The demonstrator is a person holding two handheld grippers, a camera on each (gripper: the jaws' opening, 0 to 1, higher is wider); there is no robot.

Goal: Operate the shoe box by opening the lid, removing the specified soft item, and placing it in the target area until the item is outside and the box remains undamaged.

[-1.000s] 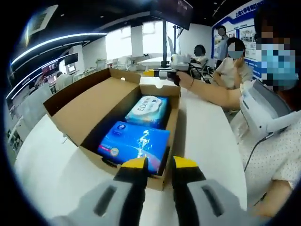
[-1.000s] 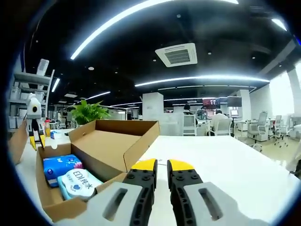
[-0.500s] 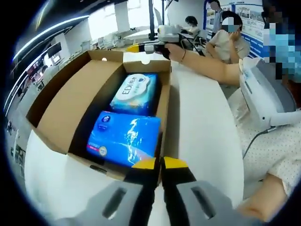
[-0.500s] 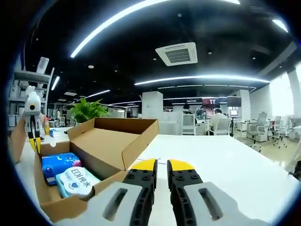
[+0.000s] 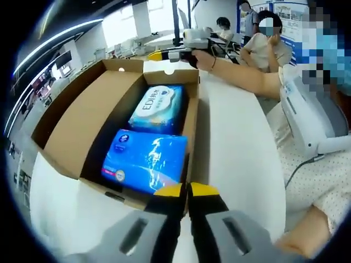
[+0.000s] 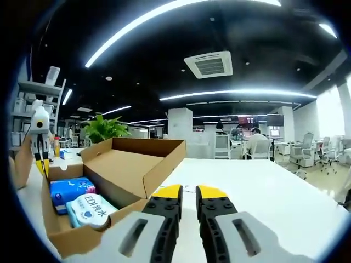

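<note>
The cardboard shoe box (image 5: 60,137) lies with its lid folded back to the left. Inside it are a blue soft pack (image 5: 145,161) and, farther off, a pale wipes pack (image 5: 157,108). My left gripper (image 5: 184,190) is shut, its yellow tips at the box's near wall by the right corner; whether they pinch cardboard is unclear. A hand holds my right gripper (image 5: 178,50) at the box's far end. From the right gripper view, the box (image 6: 142,164) sits to the left with the blue pack (image 6: 68,189) and wipes pack (image 6: 90,208). The right gripper (image 6: 189,193) holds nothing, jaws almost touching. The left gripper (image 6: 39,137) hangs over the far end.
The box rests on a white table (image 5: 236,142) with bare surface to its right. A person's arm (image 5: 247,82) reaches along the table's right side, and other people sit behind. A green plant (image 6: 101,130) and shelves stand beyond the box.
My left jaws have closed from a clear gap to touching, and that gripper moved in closer over the box's near wall. The right gripper has hardly moved.
</note>
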